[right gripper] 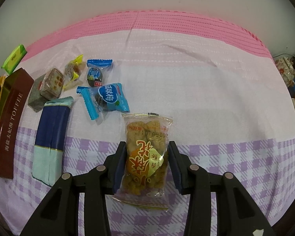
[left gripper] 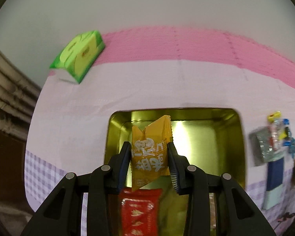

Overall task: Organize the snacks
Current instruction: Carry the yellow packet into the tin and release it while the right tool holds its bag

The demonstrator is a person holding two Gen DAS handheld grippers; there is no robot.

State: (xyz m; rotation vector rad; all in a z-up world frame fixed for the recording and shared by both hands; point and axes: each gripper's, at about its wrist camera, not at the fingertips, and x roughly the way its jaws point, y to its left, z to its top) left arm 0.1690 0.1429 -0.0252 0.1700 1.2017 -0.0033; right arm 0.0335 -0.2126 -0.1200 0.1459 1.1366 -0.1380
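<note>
My left gripper (left gripper: 149, 147) is shut on an orange snack packet (left gripper: 150, 153) and holds it over the open gold tin (left gripper: 232, 137). A red packet (left gripper: 139, 210) lies in the tin below the fingers. My right gripper (right gripper: 147, 147) has its fingers on both sides of a clear packet of fried twists (right gripper: 145, 159) that lies on the cloth; the pads touch or nearly touch its sides. The tin (right gripper: 7, 118), brown with "TOFFEE" on its side, stands at the far left of the right wrist view.
Several snacks lie on the cloth next to the tin: a dark-blue bar (right gripper: 49, 135), two blue plum sweets (right gripper: 106, 98), a grey-wrapped square (right gripper: 47, 86), a yellow-ended sweet (right gripper: 73, 70). A green box (left gripper: 78, 56) sits at the back left, by the pink cloth band (left gripper: 186, 43).
</note>
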